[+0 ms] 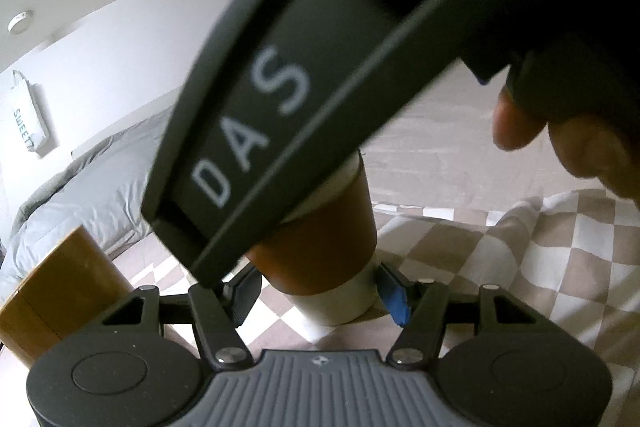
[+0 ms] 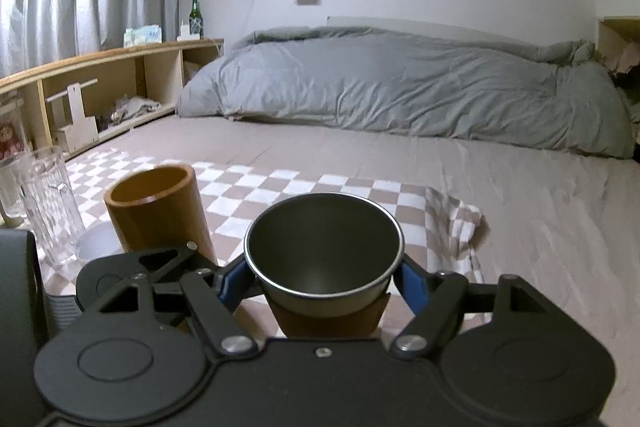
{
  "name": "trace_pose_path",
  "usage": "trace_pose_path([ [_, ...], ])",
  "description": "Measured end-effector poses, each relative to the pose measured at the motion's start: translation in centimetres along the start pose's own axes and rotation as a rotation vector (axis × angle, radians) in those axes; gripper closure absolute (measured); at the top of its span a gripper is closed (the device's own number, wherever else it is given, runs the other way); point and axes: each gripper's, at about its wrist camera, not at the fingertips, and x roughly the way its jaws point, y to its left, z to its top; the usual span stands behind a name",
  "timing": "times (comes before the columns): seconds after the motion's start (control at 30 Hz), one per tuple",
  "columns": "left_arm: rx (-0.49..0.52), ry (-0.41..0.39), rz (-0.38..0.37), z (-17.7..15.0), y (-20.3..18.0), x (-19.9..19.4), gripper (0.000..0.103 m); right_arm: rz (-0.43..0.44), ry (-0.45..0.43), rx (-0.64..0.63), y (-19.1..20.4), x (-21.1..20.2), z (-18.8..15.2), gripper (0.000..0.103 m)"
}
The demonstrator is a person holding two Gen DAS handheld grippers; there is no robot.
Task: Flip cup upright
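Flip judged done or nearly so: the cup is held mouth-up, above the checked cloth on the bed. The right gripper is clamped on it near the rim; the left gripper fingers sit at its white base, contact there cannot be told. Next, a level set-down and release are called for. Cup: dark inside, metal rim, brown sleeve, white body.
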Motion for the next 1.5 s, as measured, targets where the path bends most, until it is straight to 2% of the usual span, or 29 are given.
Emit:
trace_pose_path([
  [0.1,0.005,0.009,0.000,0.0,-0.2,-0.2,0.037,0.006,0.006,0.001,-0.1,-0.1,0.1,0.027],
  [0.17,0.001,0.012,-0.022,0.2,-0.4,0.4,0.027,0.009,0.005,-0.011,0.0,-0.1,0.1,0.027],
  [0.3,0.023,-0.020,-0.031,0.1,-1.0,-0.7,0.017,0.008,0.008,-0.014,0.0,-0.2,0.2,0.027],
  [0.47,0.039,-0.061,-0.027,0.3,-1.3,-1.9,0.014,0.002,0.018,0.039,-0.5,-0.3,0.4,0.026],
  [0.6,0.019,-0.066,-0.019,0.5,-1.0,-2.7,0.014,-0.001,-0.002,0.065,-0.6,-1.0,0.6,0.018],
  [0.67,-0.005,-0.063,-0.019,0.7,-0.8,-3.0,0.014,-0.007,-0.012,0.092,-0.6,-1.7,0.8,0.016],
  [0.73,-0.038,-0.058,-0.020,1.1,-0.2,-3.5,0.013,-0.024,-0.018,0.116,-0.7,-2.4,1.0,0.010],
  [0.87,-0.107,-0.040,-0.013,1.8,0.7,-4.6,0.008,-0.056,-0.034,0.153,-0.4,-4.4,1.7,0.008],
  [1.0,-0.169,-0.023,-0.010,2.4,2.1,-6.2,0.004,-0.092,-0.027,0.184,0.3,-6.2,2.6,0.000],
  [1.1,-0.216,-0.014,-0.016,2.9,3.3,-7.8,0.000,-0.107,-0.021,0.201,1.0,-7.4,3.2,0.000],
  [1.3,-0.297,0.007,0.002,3.2,6.0,-11.3,0.000,-0.173,-0.036,0.180,3.0,-10.5,4.2,0.000],
  [1.5,-0.379,0.037,0.007,2.8,9.3,-15.6,0.000,-0.197,-0.031,0.198,4.9,-13.5,4.8,0.000],
])
